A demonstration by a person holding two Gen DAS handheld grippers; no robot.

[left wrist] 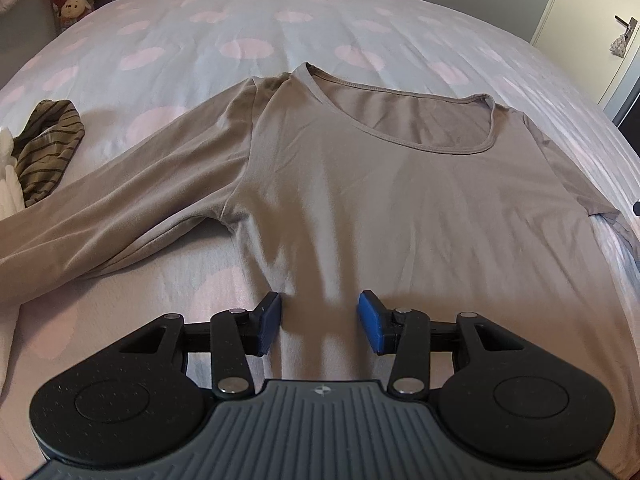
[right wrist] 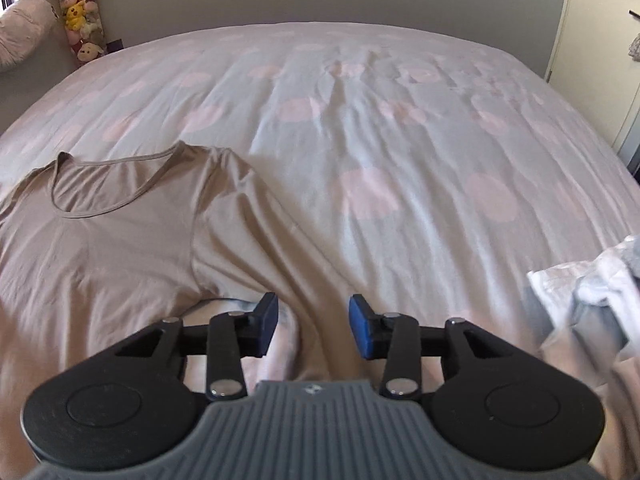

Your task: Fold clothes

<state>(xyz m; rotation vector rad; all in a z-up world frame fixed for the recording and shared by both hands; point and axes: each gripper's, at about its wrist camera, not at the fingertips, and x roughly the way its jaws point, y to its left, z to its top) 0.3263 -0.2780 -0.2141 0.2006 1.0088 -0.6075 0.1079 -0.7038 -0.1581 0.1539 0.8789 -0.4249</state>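
Left gripper [left wrist: 320, 322]: blue pads [left wrist: 370, 322] parted, poised over the lower body of a taupe long-sleeved top [left wrist: 360, 200]; fabric running between the pads, neither one visibly pressing on it. Open, then, with nothing gripped.

Right gripper [right wrist: 313, 326]: jaws likewise apart, a ridge of the top's right sleeve [right wrist: 288, 240] passing under and between the pads [right wrist: 360, 332], loose, not pinched. Slight blur here.

Top spread face up on the bed [right wrist: 400, 140], toward the near edge and left of the middle in the right wrist view, scoop neckline [left wrist: 400, 120] pointing to the far edge. Left sleeve [left wrist: 100, 208] stretched out flat toward the bed's left edge; right sleeve angled down toward the near edge, creased at the armpit.

Beyond the left sleeve, near the left edge: a crumpled striped olive garment [left wrist: 48, 144], touching something white [left wrist: 8, 184] cut off by the frame. At the near right corner, in the right wrist view: a rumpled pile of pale white and grey cloth [right wrist: 588, 292].

Bedding pale with large pink dots, wrinkled across the middle. Past the far left corner: a hanging column of plush toys [right wrist: 82, 20] against the wall. On the right: a cream door [left wrist: 592, 12] with a handle [left wrist: 624, 24].
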